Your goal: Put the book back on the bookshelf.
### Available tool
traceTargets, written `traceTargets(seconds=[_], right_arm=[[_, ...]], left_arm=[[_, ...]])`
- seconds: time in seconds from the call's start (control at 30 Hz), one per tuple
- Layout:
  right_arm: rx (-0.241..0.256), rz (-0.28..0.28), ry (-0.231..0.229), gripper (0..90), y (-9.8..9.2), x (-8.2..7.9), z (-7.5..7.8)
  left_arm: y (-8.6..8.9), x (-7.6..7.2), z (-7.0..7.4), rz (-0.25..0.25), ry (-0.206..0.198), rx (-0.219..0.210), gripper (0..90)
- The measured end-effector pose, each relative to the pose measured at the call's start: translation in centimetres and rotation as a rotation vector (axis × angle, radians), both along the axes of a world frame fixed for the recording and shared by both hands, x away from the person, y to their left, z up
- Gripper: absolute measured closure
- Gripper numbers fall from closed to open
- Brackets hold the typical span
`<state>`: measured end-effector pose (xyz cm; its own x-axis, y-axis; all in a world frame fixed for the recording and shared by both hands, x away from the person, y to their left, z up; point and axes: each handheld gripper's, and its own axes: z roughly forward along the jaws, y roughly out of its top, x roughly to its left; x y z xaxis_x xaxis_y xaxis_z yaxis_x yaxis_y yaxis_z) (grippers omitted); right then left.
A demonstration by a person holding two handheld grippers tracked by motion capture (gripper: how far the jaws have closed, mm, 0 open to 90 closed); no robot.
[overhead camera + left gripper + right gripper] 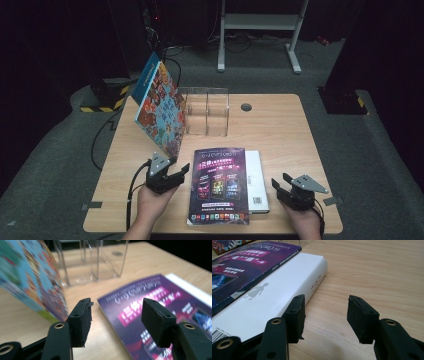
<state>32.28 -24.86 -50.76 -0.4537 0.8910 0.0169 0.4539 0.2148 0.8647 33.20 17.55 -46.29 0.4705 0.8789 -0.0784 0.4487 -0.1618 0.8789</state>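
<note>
**Purple magazine lies flat between two released grippers**

Purple magazine (220, 185) lies on the wooden desk (280, 135), overlapping a white book (257, 182) just to its right. The left gripper (172, 172) hovers near the magazine's left edge, fingers (81, 320) spread and grasping nothing. The right gripper (282, 187) sits just right of the white book, fingers (362, 315) likewise released. A colourful picture book (160, 107) leans tilted against a clear acrylic holder (207, 112) toward the back left.

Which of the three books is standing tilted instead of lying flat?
The colourful picture book, leaning beside the clear holder. The purple magazine and white book lie flat.
</note>
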Motion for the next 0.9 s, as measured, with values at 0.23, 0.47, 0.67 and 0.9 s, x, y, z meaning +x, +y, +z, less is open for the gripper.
traceTargets(seconds=[0.23,0.47,0.67,0.9], right_arm=[[-0.004,0.009,0.001,51.7,0.1,0.0,0.0],[0.001,0.027,0.015,52.1,0.2,0.2,-0.1],[-0.004,0.034,0.022,51.0,0.7,0.2,-0.3],[-0.013,0.031,0.016,48.8,1.0,0.1,-0.3]], left_arm=[[-1.2,-0.2,-1.9,-0.029,0.051,0.034,38.9],[-2.7,-0.4,-3.5,-0.086,0.091,0.067,40.1],[-4.1,-0.4,-4.4,-0.109,0.102,0.078,43.3],[-5.0,-0.5,-4.9,-0.11,0.092,0.096,45.1]])
